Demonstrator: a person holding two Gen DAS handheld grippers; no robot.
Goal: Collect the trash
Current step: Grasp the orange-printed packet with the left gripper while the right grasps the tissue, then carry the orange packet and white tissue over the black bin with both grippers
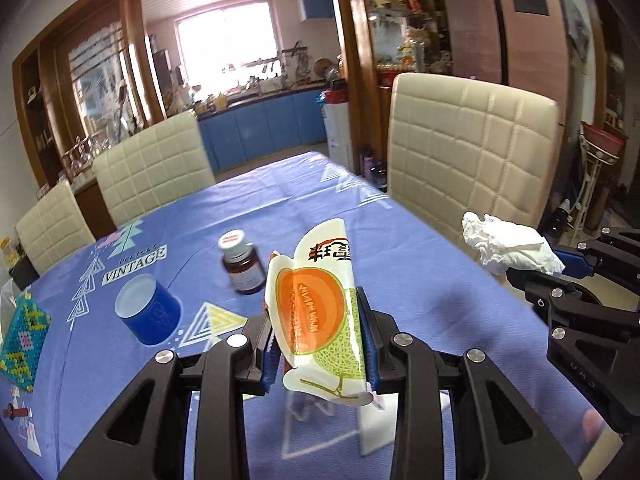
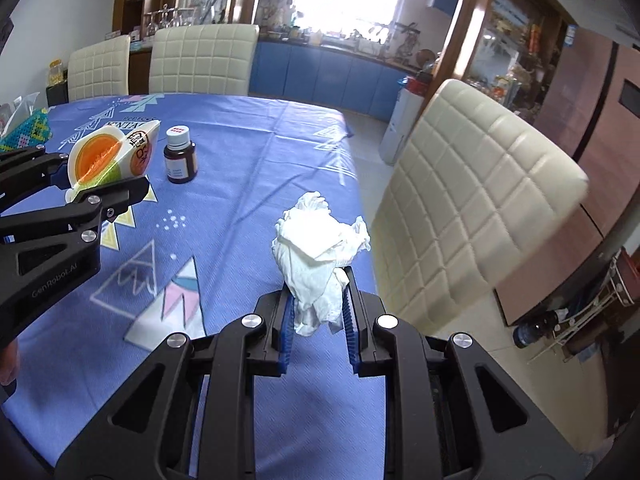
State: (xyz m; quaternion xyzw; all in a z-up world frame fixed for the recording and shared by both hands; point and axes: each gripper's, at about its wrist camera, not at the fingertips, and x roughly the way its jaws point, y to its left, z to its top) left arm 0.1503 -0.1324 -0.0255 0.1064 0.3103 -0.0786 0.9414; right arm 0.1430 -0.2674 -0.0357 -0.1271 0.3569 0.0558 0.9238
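My left gripper (image 1: 318,320) is shut on a white snack wrapper with an orange melon print (image 1: 316,308) and holds it above the blue tablecloth. The same wrapper (image 2: 108,152) shows in the right wrist view at the left. My right gripper (image 2: 318,296) is shut on a crumpled white tissue (image 2: 320,248), held over the table near its right edge. That tissue (image 1: 508,246) also shows at the right of the left wrist view.
A brown medicine bottle with a white cap (image 1: 242,266) and a blue can (image 1: 148,312) stand on the table (image 1: 420,272). A beaded tissue box (image 1: 22,336) is at the left edge. Cream chairs (image 1: 472,152) surround the table.
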